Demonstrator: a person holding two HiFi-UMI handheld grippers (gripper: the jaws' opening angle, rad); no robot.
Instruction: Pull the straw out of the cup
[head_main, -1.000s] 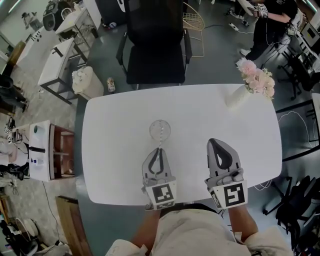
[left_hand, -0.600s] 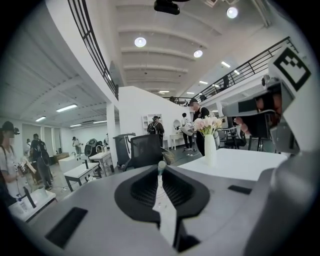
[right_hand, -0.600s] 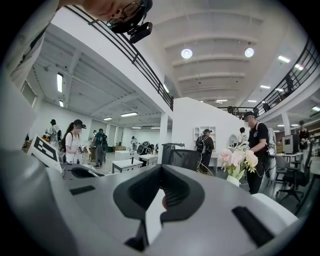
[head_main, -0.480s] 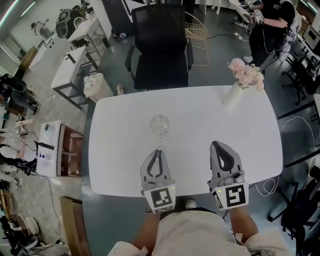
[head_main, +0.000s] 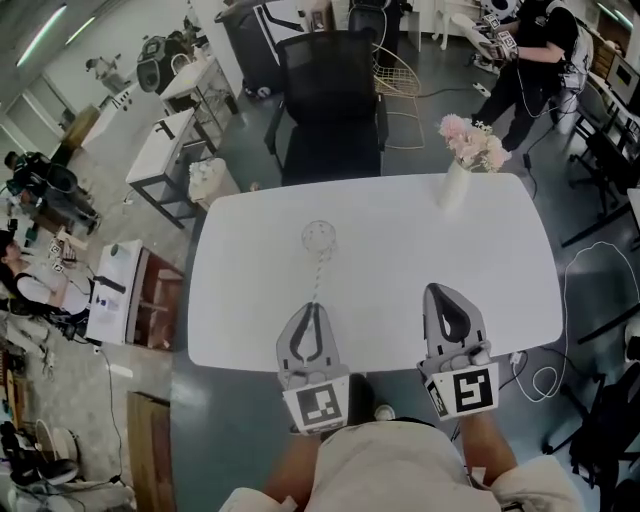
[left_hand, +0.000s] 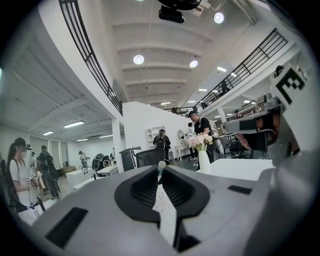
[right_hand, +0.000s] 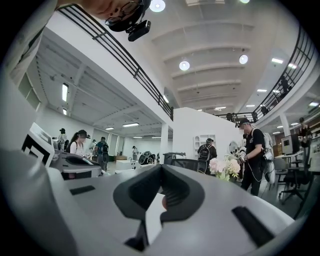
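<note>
One straw (head_main: 317, 276), clenched between left gripper (head_main: 311, 307) jaws, poking past their tips toward glass cup (head_main: 319, 237) on desk (head_main: 410, 250); right gripper (head_main: 441, 291) jaws together, empty.

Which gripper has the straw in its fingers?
The left gripper: its fingers pinch the straw. The right gripper holds nothing.

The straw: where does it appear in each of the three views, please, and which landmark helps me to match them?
Head view: the straw is left of centre, running from the cup down to the left gripper.
Left gripper view: its end shows at centre, between the gripper's tips.
Right gripper view: not in it.
Shared landmark: the pink flowers, right of centre in all three.
</note>
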